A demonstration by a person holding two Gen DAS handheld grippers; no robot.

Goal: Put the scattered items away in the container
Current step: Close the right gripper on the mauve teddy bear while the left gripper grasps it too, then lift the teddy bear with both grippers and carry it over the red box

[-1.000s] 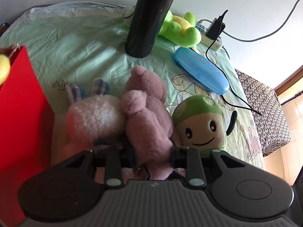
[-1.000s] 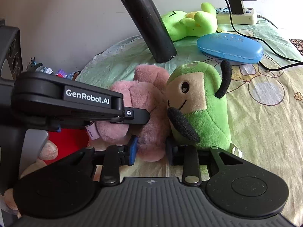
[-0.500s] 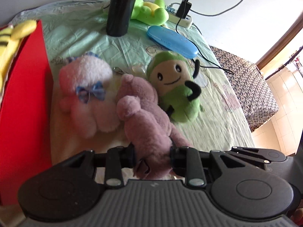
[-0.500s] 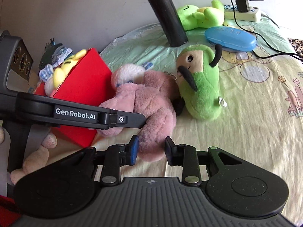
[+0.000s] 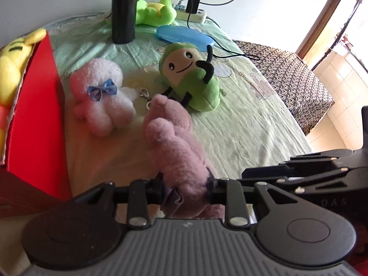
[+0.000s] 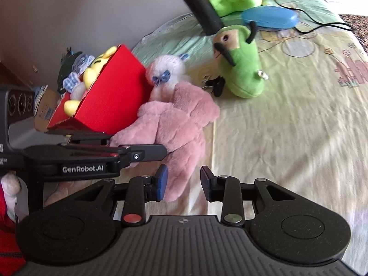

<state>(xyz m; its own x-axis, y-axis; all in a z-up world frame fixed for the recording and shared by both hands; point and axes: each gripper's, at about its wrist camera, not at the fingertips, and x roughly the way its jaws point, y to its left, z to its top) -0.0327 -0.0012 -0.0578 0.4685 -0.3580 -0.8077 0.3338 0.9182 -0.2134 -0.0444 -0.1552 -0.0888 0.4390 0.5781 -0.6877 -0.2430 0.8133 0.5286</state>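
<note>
My left gripper (image 5: 185, 189) is shut on the pink plush bear (image 5: 174, 142) and holds it above the bed; the bear also shows in the right wrist view (image 6: 174, 124), beside the red box. The red box (image 5: 34, 115) stands at the left with a yellow plush (image 5: 13, 64) inside; it also shows in the right wrist view (image 6: 108, 101). My right gripper (image 6: 182, 180) is open, just below the bear's leg and not gripping it. A white plush with a blue bow (image 5: 101, 94) and a green plush (image 5: 191, 80) lie on the sheet.
A black tube (image 5: 123, 9) stands at the back. A blue case (image 5: 184, 36), a lime-green frog plush (image 5: 154, 11) and a power strip (image 5: 191, 15) with cables lie behind. The bed edge drops off to the right (image 5: 299, 124).
My left gripper has lifted the pink bear up and back, away from the other plushes. My right gripper has opened and pulled back; the red box has come more into view.
</note>
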